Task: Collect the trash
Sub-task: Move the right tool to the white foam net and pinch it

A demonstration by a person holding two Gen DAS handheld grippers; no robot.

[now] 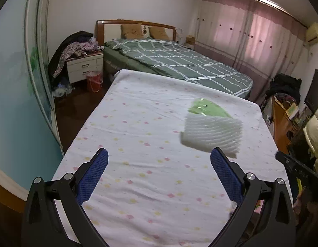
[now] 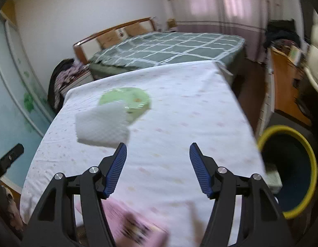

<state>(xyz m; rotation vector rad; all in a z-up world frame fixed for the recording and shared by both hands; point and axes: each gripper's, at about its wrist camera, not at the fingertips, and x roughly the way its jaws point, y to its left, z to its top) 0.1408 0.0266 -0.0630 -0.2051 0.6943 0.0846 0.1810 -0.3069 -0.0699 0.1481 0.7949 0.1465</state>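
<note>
Nearest to the right wrist camera lay a pink packet (image 2: 136, 224), blurred, on the near edge of the cloth-covered table (image 2: 179, 123), almost under the right gripper (image 2: 157, 154), whose blue pads stood apart with nothing between them. The left gripper (image 1: 159, 160) was spread wide as well and held nothing. Further along the table lay the trash still to collect: a white foam sheet (image 1: 212, 138), ribbed and light, and just behind it, partly covered by it, a green plastic wrapper (image 1: 208, 108). Beside the right edge of the table stood a dark bin with a yellow rim (image 2: 290, 164). I judged that the foam could slide away or bend if only one pad touched it, and the thin wrapper could stay behind or be pushed off the far side. The pink packet was easy to forget under the tongs. Beyond stood a bed with a green checked cover (image 1: 179, 61).
</note>
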